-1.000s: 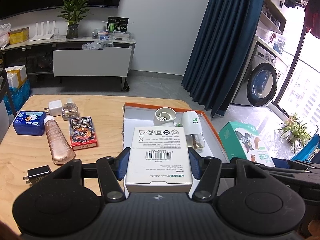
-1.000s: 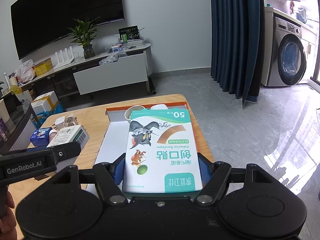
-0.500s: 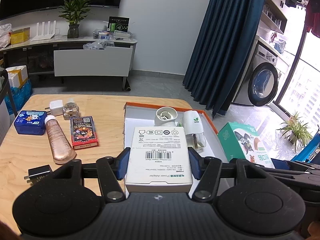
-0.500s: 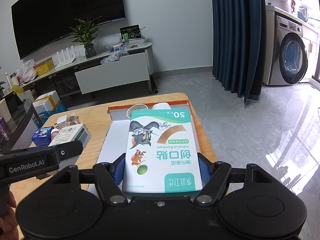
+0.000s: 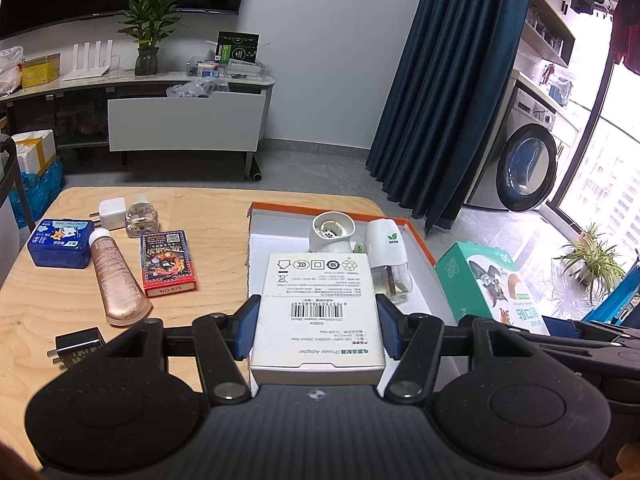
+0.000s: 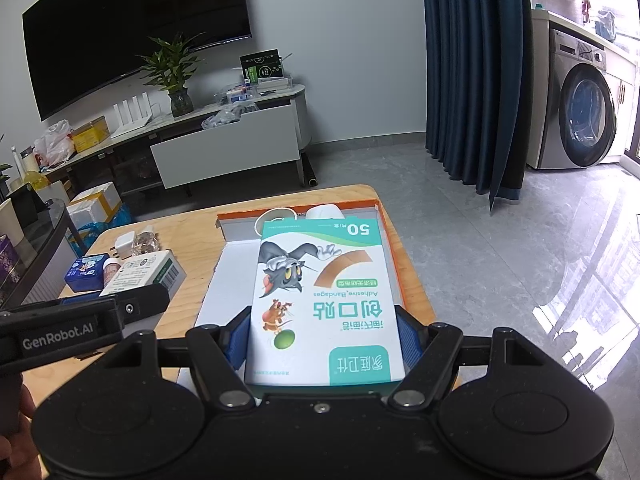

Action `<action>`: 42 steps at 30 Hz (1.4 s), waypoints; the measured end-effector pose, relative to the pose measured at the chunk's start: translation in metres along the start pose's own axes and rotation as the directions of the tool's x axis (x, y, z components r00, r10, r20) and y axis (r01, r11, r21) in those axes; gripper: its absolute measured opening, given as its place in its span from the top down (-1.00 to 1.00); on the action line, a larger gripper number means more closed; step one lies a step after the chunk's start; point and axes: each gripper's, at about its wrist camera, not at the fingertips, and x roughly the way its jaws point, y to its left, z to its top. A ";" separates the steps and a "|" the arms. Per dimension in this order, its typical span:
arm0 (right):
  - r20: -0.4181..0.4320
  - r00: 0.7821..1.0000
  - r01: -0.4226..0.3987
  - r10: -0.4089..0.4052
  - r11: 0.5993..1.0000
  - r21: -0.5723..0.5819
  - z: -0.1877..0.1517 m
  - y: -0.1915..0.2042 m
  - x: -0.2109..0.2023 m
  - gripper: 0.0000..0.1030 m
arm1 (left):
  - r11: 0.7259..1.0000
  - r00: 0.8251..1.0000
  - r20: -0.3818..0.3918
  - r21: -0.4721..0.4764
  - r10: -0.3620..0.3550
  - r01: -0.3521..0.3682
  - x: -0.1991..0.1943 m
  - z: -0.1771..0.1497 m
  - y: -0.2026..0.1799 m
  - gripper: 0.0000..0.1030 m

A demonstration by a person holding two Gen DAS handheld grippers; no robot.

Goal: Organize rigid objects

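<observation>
- The left gripper (image 5: pixel 318 330) has its blue pads pressed on both long sides of a flat white power-adapter box (image 5: pixel 318 312) with a barcode label; the box sits over the near part of the shallow orange-rimmed white tray (image 5: pixel 420 240), hiding most of the tray floor.
- The right gripper (image 6: pixel 323 344) is clamped around a green-and-white adhesive-bandage box printed with a cartoon cat and mouse (image 6: pixel 322 300), held above the same tray; from the left camera this box shows only at about 3 o'clock, its lower end cut off behind the black gripper body.
- In the tray's far end, around 12 o'clock of the adapter box, stand a white round plug-in cup (image 5: pixel 331 232) and a white-capped clear vaporiser bottle with a green leaf mark (image 5: pixel 388 260); in the right view both are nearly hidden behind the bandage box.
- On the light wooden table (image 5: pixel 212 216) at 9 to 10 o'clock lie a red card pack (image 5: pixel 168 264), a rose-gold tube (image 5: pixel 116 280), a blue plastic box (image 5: pixel 60 242), a white plug cube (image 5: pixel 112 214) and a small clear glass bottle (image 5: pixel 142 218).
- A black charger (image 5: pixel 78 346) at 8 o'clock is partly covered by the left gripper's arm.
- At the right view's lower left edge, what is probably a hand (image 6: pixel 16 424) is cropped by the frame.
</observation>
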 end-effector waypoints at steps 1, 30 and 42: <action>0.000 1.000 0.000 0.000 1.000 0.001 0.000 0.000 0.000 -0.64 | 1.000 1.000 0.000 0.000 0.000 0.000 0.000 0.000 0.000 -0.16; -0.001 1.000 -0.004 0.004 1.000 0.001 -0.001 0.001 0.000 -0.64 | 1.000 1.000 0.000 0.004 0.002 -0.002 -0.001 0.001 -0.004 -0.16; -0.004 1.000 -0.007 0.007 1.000 0.001 -0.001 0.003 0.000 -0.64 | 1.000 1.000 -0.001 0.003 0.002 -0.002 -0.002 0.001 -0.004 -0.16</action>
